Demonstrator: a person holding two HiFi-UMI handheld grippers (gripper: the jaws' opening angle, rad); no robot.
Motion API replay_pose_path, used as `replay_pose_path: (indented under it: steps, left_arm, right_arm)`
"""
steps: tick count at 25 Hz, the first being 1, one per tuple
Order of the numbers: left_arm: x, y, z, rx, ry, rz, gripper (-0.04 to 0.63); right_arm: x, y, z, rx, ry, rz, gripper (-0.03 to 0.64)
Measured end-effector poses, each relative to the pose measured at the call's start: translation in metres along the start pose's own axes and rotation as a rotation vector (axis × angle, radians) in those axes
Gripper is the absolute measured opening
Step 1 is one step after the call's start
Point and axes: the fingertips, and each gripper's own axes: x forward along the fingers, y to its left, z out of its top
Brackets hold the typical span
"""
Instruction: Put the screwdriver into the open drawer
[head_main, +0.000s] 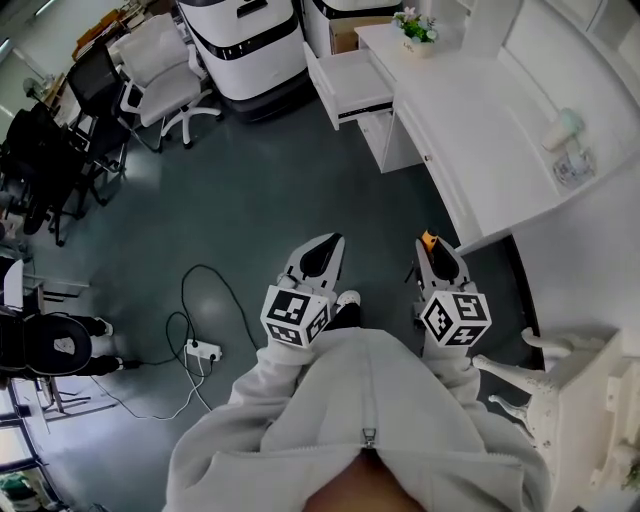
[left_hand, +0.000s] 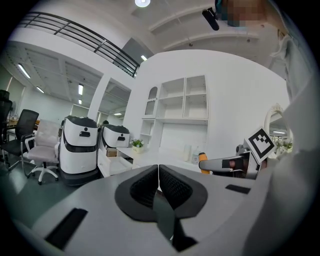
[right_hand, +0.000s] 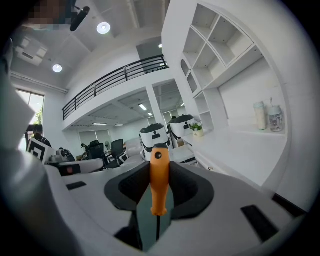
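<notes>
**Screwdriver in the right jaws, drawer well ahead**

The right gripper (head_main: 437, 252) has its jaws clamped on the orange handle of the screwdriver (right_hand: 159, 176). The butt of the handle pokes out past the jaw tips and the shaft runs back toward the gripper body. The left gripper (head_main: 324, 248) has its jaws pressed together with nothing between them.

The open drawer (head_main: 350, 86) juts out from the far end of the white table (head_main: 490, 140). Both grippers are well short of the drawer, with a stretch of dark floor between them and it. The step in hand looks like the carry, so the task is likely about halfway done: the tool is picked up but not yet delivered.

To do this well:
- Hold the clamp steady all the way to the drawer, since the smooth round handle could slip or pivot if the jaws ease.
- Come at the drawer from its open, floor-facing side. The white robot units (head_main: 245, 45) stand just beside the drawer, so there is little room on that side.
- Bring the jaw tips over the drawer's tray and lower them inside its walls.
- Tilt the tool to lie along the drawer's length, and only then release it low.
- Keep the left gripper away from the drawer's front edge.
</notes>
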Motion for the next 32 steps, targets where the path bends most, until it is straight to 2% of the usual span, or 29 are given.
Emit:
replay_pose_path:
  steps: [17, 24, 32]
  left_arm:
    - [0.063, 0.084, 0.025, 0.022, -0.007, -0.029, 0.019]
    - [0.081, 0.1, 0.025, 0.01, -0.005, -0.051, 0.02]
    - [0.081, 0.105, 0.011, -0.027, 0.033, -0.043, 0.019]
  right_arm:
    - [0.099, -0.003, 0.03, 0.003, -0.033, -0.029, 0.133]
    - [0.119, -0.01, 0.033, 0.002, -0.027, -0.056, 0.133]
    - [0.131, -0.006, 0.027, 0.005, 0.016, -0.044, 0.133]
